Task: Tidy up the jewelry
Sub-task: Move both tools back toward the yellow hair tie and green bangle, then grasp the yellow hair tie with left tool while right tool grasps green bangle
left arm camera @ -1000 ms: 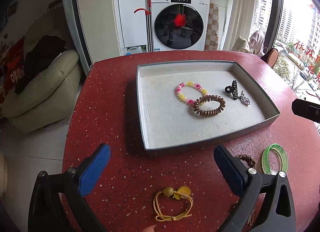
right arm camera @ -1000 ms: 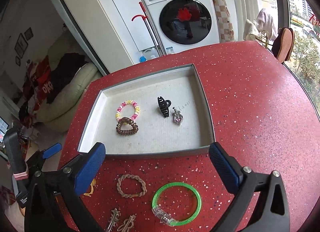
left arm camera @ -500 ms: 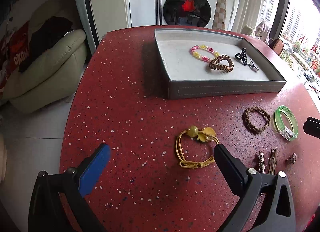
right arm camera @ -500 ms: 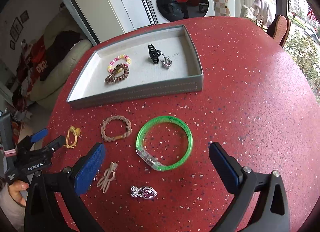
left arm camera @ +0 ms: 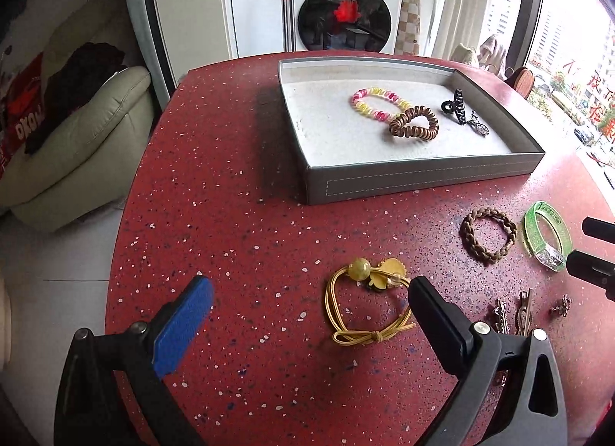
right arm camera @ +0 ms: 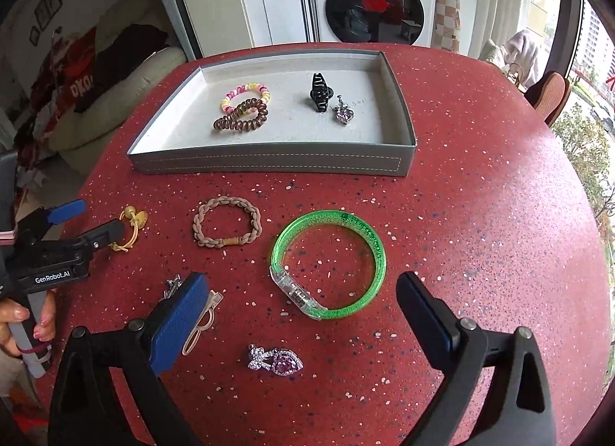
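Note:
A grey tray (left arm camera: pixel 419 177) (right arm camera: pixel 269 163) on the red table holds a pink-yellow bead bracelet (left arm camera: pixel 378 102), a brown coil hair tie (left arm camera: pixel 415 127), a black claw clip (left arm camera: pixel 455 105) and a small charm (left arm camera: pixel 478 127). My left gripper (left arm camera: pixel 307 311) is open just above a yellow cord hair tie (left arm camera: pixel 365 303). My right gripper (right arm camera: pixel 300 315) is open over a green bangle (right arm camera: pixel 326 265). A braided brown bracelet (right arm camera: pixel 226 227), hair clips (right arm camera: pixel 200 321) and a pink crystal brooch (right arm camera: pixel 276 361) lie on the table.
The round red table (right arm camera: pixel 480 215) ends at the left near a cream sofa (left arm camera: pixel 77 130). A washing machine (left arm camera: pixel 346 11) stands behind the table. A chair (right arm camera: pixel 549 96) stands at the far right.
Both grippers have pulled back from the tray and dropped toward the loose pieces at the table's front. Nothing has been picked up.

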